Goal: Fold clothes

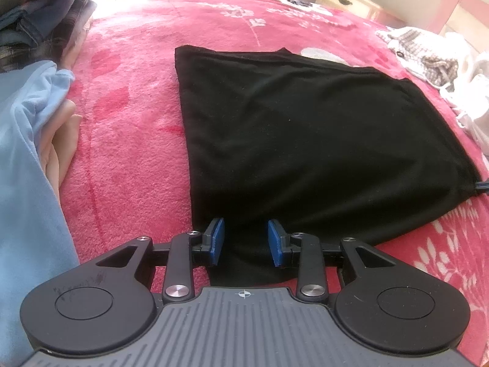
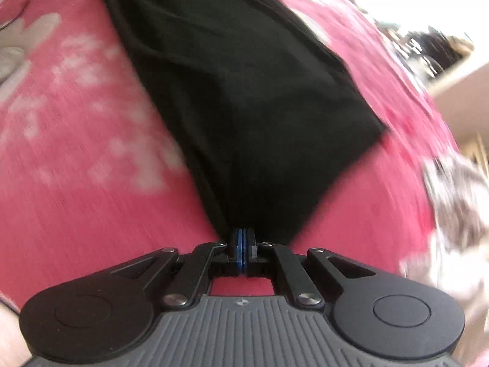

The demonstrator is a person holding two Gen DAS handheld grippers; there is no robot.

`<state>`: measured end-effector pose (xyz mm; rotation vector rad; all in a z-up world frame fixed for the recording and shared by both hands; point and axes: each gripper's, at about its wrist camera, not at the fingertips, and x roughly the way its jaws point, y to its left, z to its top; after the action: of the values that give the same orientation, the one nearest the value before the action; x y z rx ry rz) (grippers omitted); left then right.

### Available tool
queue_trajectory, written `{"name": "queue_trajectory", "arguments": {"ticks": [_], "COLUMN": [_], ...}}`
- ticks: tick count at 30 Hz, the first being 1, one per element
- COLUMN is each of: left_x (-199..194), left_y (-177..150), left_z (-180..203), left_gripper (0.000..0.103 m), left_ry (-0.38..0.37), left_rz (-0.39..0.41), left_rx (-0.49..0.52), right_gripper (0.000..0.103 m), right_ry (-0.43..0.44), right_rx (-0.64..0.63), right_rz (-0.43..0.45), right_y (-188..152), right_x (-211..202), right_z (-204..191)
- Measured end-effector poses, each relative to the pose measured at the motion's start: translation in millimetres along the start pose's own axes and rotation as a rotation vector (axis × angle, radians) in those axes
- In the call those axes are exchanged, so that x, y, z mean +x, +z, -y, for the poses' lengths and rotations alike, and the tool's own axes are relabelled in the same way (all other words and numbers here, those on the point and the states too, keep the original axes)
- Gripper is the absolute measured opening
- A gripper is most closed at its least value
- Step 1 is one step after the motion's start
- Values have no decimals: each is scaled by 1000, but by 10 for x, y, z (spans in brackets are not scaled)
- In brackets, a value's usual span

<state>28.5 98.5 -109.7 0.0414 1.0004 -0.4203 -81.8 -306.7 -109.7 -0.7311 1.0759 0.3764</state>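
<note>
The bed (image 1: 128, 98), covered in a pink flowered blanket, carries everything. On it lies the black garment (image 1: 290, 128), already folded into a broad flat panel with straight left and far edges. Open blanket runs along its left side and beyond its far edge. A pile of folded clothes (image 1: 45, 15) and a light blue garment (image 1: 27, 153) crowd the left margin, and a heap of white and grey laundry (image 1: 434, 58) sits close to the panel's right corner.

The right tool (image 2: 243, 246) has its jaws pressed together on a corner of the black garment, which fans away from the pinch in a taut pleat; that view is smeared, so it looks to be mid-swing. The left tool (image 1: 246, 238) has its jaws apart, with the garment's near edge lying between them, unpinched.

With only one corner held, the fold could land skewed or drag the lower layers out of line. A wide sweep to the right risks snagging the laundry heap.
</note>
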Motion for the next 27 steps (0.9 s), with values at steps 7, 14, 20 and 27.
{"name": "queue_trajectory", "arguments": {"ticks": [7,14,20,27], "left_x": [-39,-395,-467,196], "left_y": [4,70,203,318], "left_z": [-9,7,281,1355], "left_gripper": [32,32,32,32], "left_ry": [-6,33,-77,-332], "left_rz": [10,86,160,110], "left_rx": [-1,-5,57,301], "right_gripper": [2,2,1,4], "right_ry": [-48,104,1,-12], "right_rx": [215,259,505,855], "right_rz": [6,231,80,211], "right_y": [-53,621,392,180], "right_x": [-433,-357,33,-319], "right_z": [408,108,240,319]}}
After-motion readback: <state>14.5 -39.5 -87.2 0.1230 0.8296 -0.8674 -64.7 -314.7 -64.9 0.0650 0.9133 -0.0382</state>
